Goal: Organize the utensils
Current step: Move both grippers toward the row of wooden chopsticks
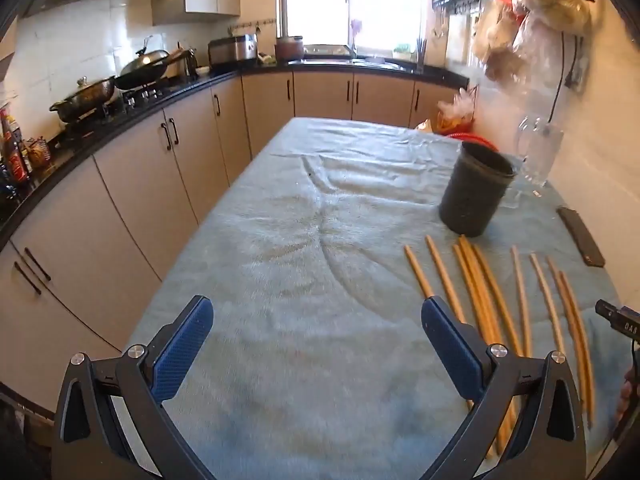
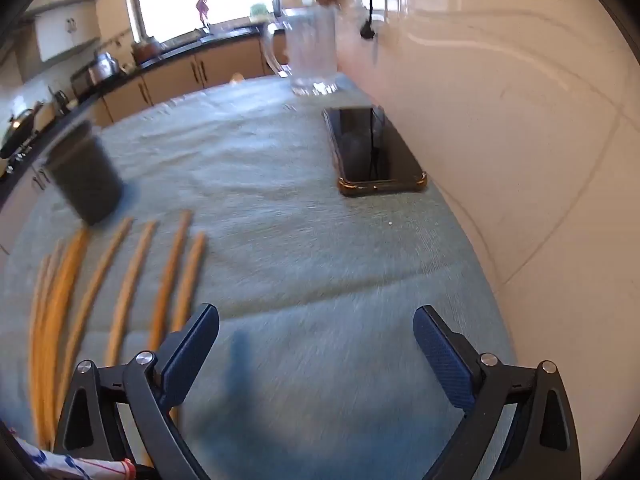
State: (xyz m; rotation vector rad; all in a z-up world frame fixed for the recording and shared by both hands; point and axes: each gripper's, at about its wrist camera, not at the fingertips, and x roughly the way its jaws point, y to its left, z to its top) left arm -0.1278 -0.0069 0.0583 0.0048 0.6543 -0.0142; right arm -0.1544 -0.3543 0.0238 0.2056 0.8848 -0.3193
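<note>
Two grippers are hovering over the table, both spread wide with nothing between the blue pads. We are seeing the left gripper (image 1: pixel 316 344) low in the left wrist view, above bare blue-grey cloth (image 1: pixel 280 240). The right gripper (image 2: pixel 316 344) is sitting low in the right wrist view, tilted down toward the same cloth; that frame is smearing with motion blur.

We are counting roughly nine wooden chopsticks (image 1: pixel 480 292) lying loose on the cloth, fanned side by side, in the lower right of the left wrist view. Several are running under or behind the left gripper's right finger. In the right wrist view the same chopsticks (image 2: pixel 124 280) are showing at lower left, beside the right gripper's left finger; whether they are touching it we cannot tell.

We are noting the dark cylindrical holder (image 1: pixel 476 190) standing upright just beyond the chopstick tips, right of centre in the left view. It looks empty, though we are not seeing all the way in. In the right view it (image 2: pixel 86 176) is sitting at middle left, blurred.

We are also logging a black phone (image 2: pixel 376 152) lying flat near the wall, upper centre of the right view, and a clear glass pitcher (image 2: pixel 312 52) standing behind it.
</note>
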